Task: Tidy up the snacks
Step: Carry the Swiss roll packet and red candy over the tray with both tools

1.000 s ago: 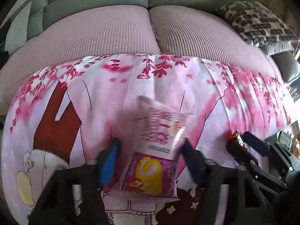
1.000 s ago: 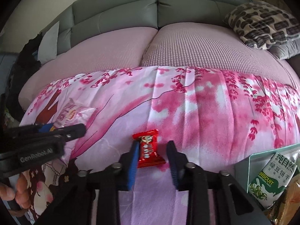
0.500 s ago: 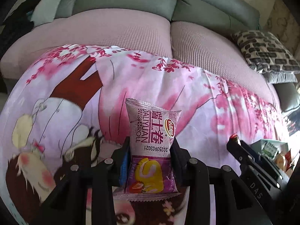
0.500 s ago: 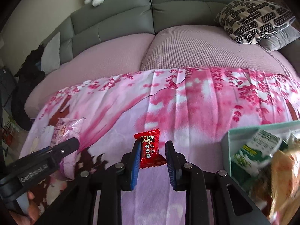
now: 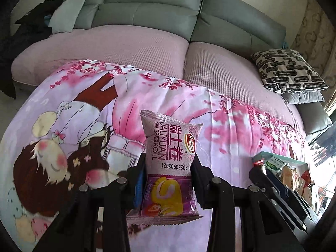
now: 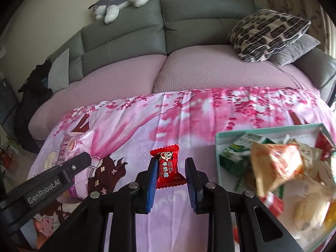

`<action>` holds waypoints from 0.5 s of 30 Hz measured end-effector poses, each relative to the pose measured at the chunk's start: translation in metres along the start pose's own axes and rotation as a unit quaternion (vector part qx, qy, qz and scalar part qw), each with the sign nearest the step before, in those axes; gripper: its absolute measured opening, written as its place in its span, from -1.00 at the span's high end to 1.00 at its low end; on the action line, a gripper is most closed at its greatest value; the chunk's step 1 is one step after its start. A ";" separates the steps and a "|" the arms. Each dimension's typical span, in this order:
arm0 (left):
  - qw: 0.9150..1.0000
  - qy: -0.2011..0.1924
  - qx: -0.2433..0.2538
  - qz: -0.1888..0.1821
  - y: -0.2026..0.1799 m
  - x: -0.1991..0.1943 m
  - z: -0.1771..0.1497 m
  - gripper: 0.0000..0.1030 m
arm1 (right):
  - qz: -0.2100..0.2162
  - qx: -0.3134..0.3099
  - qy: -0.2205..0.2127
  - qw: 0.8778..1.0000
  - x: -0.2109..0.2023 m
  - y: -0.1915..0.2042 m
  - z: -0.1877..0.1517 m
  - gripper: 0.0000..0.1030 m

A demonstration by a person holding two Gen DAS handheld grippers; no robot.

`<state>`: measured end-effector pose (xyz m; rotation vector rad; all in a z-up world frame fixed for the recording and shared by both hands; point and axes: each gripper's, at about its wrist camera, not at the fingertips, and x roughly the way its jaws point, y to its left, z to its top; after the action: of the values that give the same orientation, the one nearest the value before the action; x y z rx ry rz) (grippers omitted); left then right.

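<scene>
Two light, crinkly packets we pinch mid-body left of the teal box (image 6: 273, 128): left tongs (image 5: 168, 179) the purple swiss-roll pack (image 5: 171, 163), right tongs (image 6: 171, 175) the red candy wrapper (image 6: 167, 166).

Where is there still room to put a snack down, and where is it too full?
The pink cloth is bare between the red candy and the sofa seat, and left of the box. The box is crowded, packets heaped to its rim. Both tongs are full: the left holds the Swiss roll pack.

A pink-purple Swiss roll packet (image 5: 171, 168) stands upright at lower centre; a small red candy (image 6: 167, 166) sits at centre; a teal box (image 6: 262, 130) of snacks lies at lower right.
</scene>
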<state>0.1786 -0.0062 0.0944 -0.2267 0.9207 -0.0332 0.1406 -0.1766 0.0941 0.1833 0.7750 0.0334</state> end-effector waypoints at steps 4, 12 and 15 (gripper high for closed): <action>1.000 -0.014 -0.002 -0.008 -0.010 -0.016 -0.007 0.21 | 0.000 0.012 -0.013 1.000 -0.022 -0.008 -0.006 0.46; 0.999 -0.034 0.017 -0.022 -0.037 -0.043 -0.027 0.21 | 0.002 0.031 -0.019 0.999 -0.052 -0.025 -0.024 0.46; 0.998 -0.044 0.038 -0.024 -0.047 -0.051 -0.033 0.21 | 0.002 0.038 -0.022 0.999 -0.060 -0.033 -0.026 0.46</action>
<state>0.1252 -0.0513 0.1247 -0.1794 0.8253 -0.1023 0.0784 -0.2107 0.1113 0.2564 0.7332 0.0040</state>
